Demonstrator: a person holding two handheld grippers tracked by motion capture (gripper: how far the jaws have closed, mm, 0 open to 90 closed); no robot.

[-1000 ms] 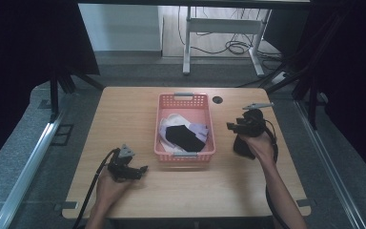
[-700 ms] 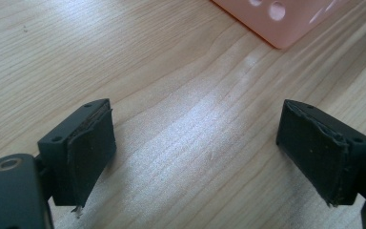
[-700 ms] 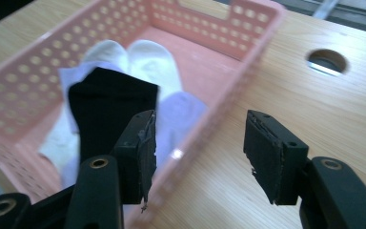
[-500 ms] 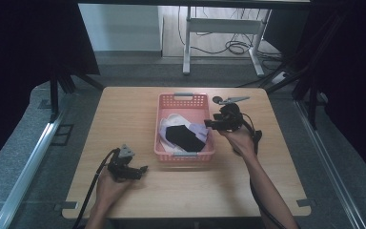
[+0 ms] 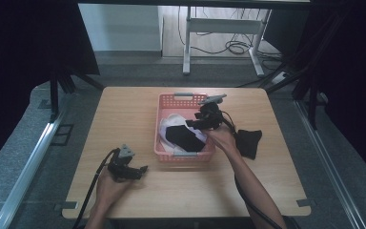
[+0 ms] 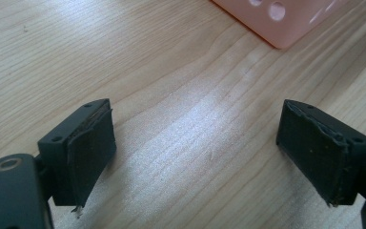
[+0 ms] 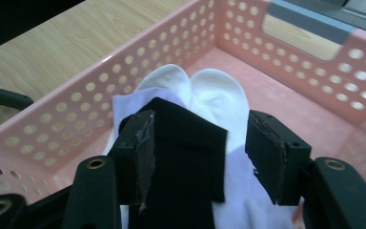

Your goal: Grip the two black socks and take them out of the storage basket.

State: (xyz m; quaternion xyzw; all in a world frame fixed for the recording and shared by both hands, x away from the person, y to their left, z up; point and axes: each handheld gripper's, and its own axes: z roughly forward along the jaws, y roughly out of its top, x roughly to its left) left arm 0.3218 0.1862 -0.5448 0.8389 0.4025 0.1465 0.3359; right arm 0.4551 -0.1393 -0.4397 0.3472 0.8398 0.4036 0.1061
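Reaching into the pink perforated plastic basket on the light wooden table.
Right gripper open, jaws straddling a black ribbed cloth atop white fabric; left gripper open over bare wood.

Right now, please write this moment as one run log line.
right gripper: open, over black sock in pink basket | left gripper: open, empty, on table | second black sock: beside basket

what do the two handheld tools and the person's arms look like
Both are black. The left tool carries a grey three-cornered plate and trails a black cable off the table's near edge. The right tool has the same grey plate and a black cable running along the forearm. Each ends in two blocky black jaws with worn, frayed pads. No sleeves show on the forearms.
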